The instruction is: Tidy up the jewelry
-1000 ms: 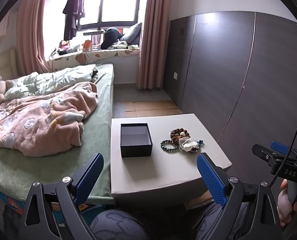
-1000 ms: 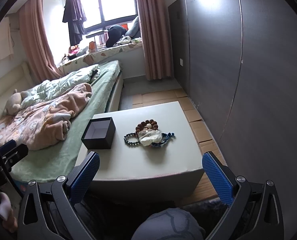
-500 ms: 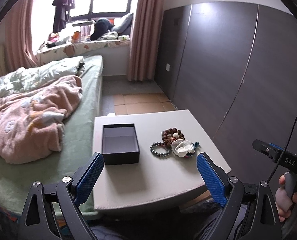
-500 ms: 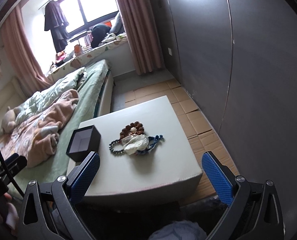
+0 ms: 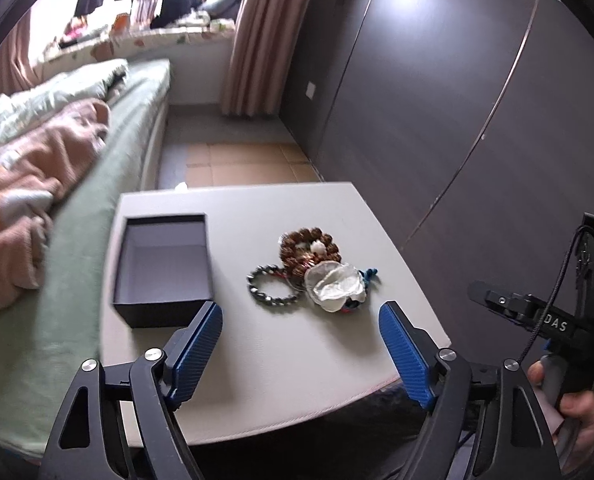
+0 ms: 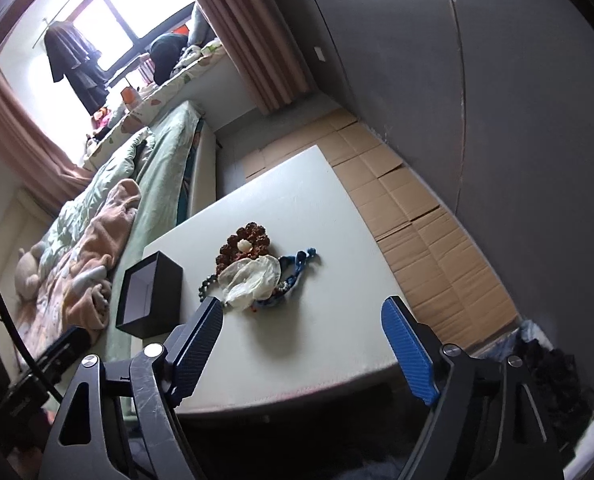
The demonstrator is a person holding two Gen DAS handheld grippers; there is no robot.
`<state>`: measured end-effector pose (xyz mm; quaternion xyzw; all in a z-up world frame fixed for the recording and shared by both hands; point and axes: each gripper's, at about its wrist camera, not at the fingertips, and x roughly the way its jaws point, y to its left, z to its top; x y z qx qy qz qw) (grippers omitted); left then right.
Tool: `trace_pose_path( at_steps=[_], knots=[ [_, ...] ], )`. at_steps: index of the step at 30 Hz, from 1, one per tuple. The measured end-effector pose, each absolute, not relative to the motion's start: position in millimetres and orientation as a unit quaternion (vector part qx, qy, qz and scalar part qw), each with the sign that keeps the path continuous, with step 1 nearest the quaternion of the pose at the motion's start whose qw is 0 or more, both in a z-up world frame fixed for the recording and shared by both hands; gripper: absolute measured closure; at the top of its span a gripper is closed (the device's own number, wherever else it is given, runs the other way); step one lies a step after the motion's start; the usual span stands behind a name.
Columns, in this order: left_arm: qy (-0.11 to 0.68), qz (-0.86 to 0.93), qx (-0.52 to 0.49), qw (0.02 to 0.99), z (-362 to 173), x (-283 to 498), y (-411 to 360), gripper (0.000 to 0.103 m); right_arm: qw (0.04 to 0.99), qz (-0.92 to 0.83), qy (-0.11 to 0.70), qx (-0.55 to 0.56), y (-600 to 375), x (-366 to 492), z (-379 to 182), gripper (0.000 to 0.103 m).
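Both grippers, left and right, hover with jaws released. Bracelets lie beside an open black box on the desk.

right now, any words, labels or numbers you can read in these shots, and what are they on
"DAS" in pale letters on the black body of the right gripper, seen from the left wrist view.
No readable text on the open black square box or the heap of beaded bracelets.

Left wrist view: near edge of pale square tabletop, facing far window. Right wrist view: same edge, further right, tilted. Shared: tabletop, open black box, bed.
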<state>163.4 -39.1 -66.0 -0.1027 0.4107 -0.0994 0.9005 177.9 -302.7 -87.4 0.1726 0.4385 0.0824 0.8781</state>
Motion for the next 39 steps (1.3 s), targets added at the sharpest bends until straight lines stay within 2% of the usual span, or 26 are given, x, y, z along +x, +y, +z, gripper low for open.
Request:
trace_pose_path(
  at_steps=[3,10,14,20,22,26,27,29,30,31,39],
  knots=[
    [0.431,-0.104,-0.113,0.889,-82,182,-44,0.027,0.867,0.087,0.452,0.188,-302,197,-99,0.022],
    [0.463,-0.11,-0.147,0.867,-114,216,-50,0.029,0.843,0.091,0.464,0.257,-303,224,-126,0.023],
    [0.473,-0.115,-0.157,0.86,-127,231,-55,0.029,0.819,0.097,0.447,0.348,-310,233,-157,0.034],
    [0.484,-0.123,-0.177,0.848,-151,251,-62,0.031,0.752,0.103,0.476,0.443,-315,243,-200,0.035],
    [0.494,-0.127,-0.188,0.84,-160,256,-65,0.037,0.731,0.103,0.479,0.474,-320,245,-212,0.035],
    [0.498,-0.131,-0.201,0.833,-172,262,-73,0.038,0.709,0.11,0.485,0.5,-317,251,-225,0.036],
    [0.498,-0.133,-0.201,0.833,-174,262,-76,0.043,0.707,0.115,0.482,0.504,-315,253,-225,0.036],
    [0.5,-0.138,-0.198,0.832,-178,263,-83,0.06,0.705,0.121,0.483,0.505,-309,256,-225,0.036],
    [0.501,-0.139,-0.196,0.831,-180,264,-85,0.083,0.702,0.126,0.486,0.505,-306,258,-226,0.036],
    [0.503,-0.141,-0.196,0.83,-181,264,-86,0.098,0.699,0.132,0.488,0.506,-304,259,-228,0.036],
    [0.456,-0.124,-0.206,0.857,-154,247,-69,0.101,0.687,0.142,0.499,0.509,-286,266,-233,0.036]
  ],
)
